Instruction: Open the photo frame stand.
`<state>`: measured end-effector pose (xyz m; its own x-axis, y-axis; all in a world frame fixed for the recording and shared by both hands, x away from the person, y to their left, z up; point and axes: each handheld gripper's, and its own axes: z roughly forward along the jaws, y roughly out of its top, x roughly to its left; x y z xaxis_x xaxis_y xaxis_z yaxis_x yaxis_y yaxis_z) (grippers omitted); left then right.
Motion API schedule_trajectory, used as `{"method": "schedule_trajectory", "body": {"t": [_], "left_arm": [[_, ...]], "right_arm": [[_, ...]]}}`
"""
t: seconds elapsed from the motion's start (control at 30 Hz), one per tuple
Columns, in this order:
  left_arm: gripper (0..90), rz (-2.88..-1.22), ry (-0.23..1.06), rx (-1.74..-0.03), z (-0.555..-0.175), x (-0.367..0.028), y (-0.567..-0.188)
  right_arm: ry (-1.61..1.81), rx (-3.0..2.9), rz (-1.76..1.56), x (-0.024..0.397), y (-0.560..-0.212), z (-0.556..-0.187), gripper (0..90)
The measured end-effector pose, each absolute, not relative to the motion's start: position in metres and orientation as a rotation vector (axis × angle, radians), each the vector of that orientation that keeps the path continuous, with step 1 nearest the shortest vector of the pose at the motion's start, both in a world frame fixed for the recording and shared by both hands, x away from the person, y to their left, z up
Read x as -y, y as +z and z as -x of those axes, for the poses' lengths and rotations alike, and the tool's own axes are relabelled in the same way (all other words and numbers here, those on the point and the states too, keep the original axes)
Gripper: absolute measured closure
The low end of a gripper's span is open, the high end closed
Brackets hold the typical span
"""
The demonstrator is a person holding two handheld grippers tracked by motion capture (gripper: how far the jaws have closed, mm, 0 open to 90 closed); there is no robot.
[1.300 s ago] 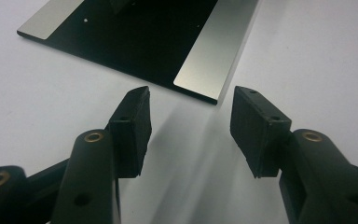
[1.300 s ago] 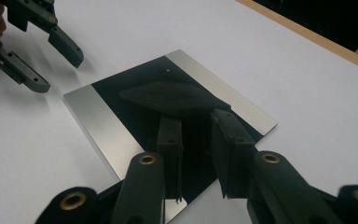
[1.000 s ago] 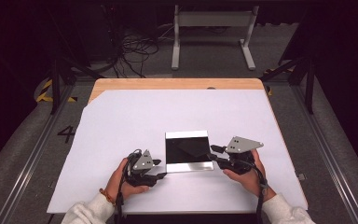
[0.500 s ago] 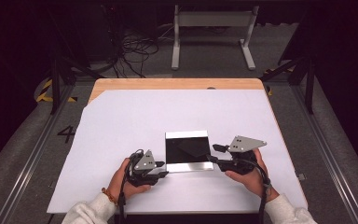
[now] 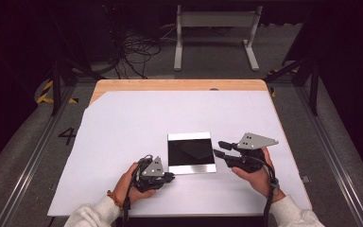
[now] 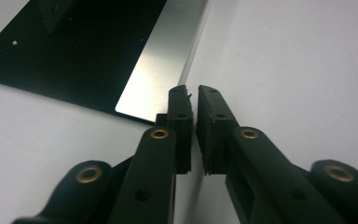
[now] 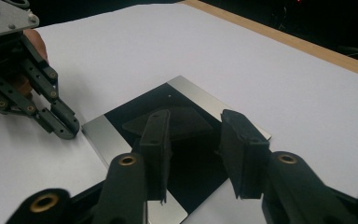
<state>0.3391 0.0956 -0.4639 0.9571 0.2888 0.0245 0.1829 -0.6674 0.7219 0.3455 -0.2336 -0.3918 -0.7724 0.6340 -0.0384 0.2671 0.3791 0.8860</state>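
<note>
We hold the left gripper [image 5: 169,177] nearest to us, low on the white sheet [image 5: 123,127], its tips at the near left corner of the flat square plate [image 5: 192,152]. In the left gripper view its two black jaws have just been closing and now stand almost together, with only a thin slit between the pads [image 6: 181,122]. Nothing is caught in that slit; the plate's silver corner [image 6: 140,102] lies just ahead of the left-hand pad, touching it or very nearly, and we cannot tell which.

Our right gripper [image 5: 222,149] sits a little farther from us, on the other side of the plate, its tips at the plate's right edge. In the right gripper view [image 7: 196,151] its jaws have also just been closing, yet they stand partly apart, with a clear gap. The plate lies flat under and just beyond that gap, and the pads do not press on it, so this gripper holds nothing. The left gripper [image 7: 67,126] shows across the plate there, its tips down at the silver corner.

The plate itself, dark and glossy in the middle with a silver band along its near and far edges, rests flat on the sheet between the two grippers. Beyond the sheet's far edge runs the bare wooden tabletop [image 5: 179,85].
</note>
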Motion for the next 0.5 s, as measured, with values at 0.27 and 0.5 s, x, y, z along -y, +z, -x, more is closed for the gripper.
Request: {"method": "schedule_trajectory", "body": {"t": [0.27,0.5], "left_arm": [[89.6,-2.309,0.169,-0.363,-0.342,-0.094,-0.465],[89.6,-2.319,0.208,-0.358,-0.342,-0.093,-0.465]], "right_arm": [[1.44,-2.248,-0.835,0.232,-0.388,-0.353,64.1],[1.437,-2.272,-0.909,0.223,-0.393,-0.363,56.2]]}}
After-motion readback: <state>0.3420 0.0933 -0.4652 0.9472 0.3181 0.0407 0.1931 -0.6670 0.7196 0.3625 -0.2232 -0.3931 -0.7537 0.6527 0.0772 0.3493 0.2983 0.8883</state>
